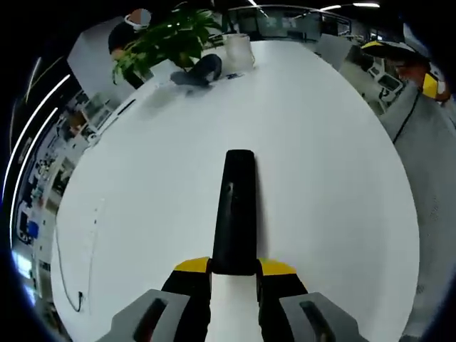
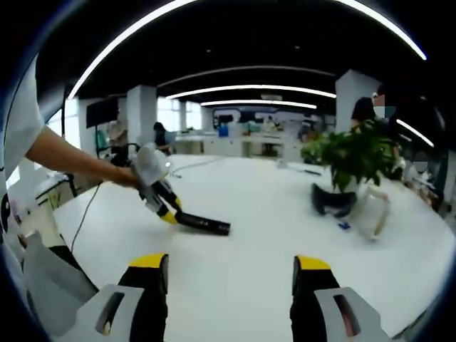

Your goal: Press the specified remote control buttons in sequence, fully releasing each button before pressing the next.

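Holding the remote control [image 1: 234, 214] — left gripper [image 1: 234, 266] (right gripper [image 2: 231, 268] wide) above table [image 1: 320, 157].

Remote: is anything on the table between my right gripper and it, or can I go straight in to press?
Nothing visible stands in the way. The right gripper is open over bare white table, and the remote lies ahead, its near end held by the left gripper. The plant stands off to the side.

Plant [image 2: 360, 157] crowds far table [image 2: 271, 235] edge.
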The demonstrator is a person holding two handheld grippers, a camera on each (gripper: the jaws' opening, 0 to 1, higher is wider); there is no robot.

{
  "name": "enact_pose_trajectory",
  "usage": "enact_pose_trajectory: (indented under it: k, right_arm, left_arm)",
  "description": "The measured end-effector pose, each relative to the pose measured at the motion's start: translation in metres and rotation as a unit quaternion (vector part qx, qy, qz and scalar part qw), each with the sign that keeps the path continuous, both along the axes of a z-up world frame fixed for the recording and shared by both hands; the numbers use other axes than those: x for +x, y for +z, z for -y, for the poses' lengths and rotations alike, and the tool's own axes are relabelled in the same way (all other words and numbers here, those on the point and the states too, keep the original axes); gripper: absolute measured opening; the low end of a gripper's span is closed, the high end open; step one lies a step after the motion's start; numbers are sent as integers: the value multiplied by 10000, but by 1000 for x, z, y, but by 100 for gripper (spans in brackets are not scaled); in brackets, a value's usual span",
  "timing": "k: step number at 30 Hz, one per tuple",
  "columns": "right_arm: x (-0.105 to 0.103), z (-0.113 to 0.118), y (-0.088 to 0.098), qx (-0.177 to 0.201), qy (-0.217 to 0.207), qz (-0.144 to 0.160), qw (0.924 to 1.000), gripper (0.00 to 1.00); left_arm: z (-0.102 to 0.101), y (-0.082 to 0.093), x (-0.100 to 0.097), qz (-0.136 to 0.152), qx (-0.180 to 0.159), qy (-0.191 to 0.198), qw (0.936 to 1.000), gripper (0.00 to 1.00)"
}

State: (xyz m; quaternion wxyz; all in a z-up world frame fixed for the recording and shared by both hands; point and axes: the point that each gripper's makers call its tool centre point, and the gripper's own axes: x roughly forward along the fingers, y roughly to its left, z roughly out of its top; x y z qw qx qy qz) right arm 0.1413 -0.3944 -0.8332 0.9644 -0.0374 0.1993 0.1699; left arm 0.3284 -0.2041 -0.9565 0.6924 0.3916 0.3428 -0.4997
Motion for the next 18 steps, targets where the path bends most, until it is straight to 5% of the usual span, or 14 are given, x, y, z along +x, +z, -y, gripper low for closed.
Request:
enact_pose_trajectory:
  k: [18]
  right_arm:
    - [2, 3, -6, -105, -28, -120, 9999, 68]
  left_arm:
    - [8, -8, 40, 223, 259, -350, 9988, 23]
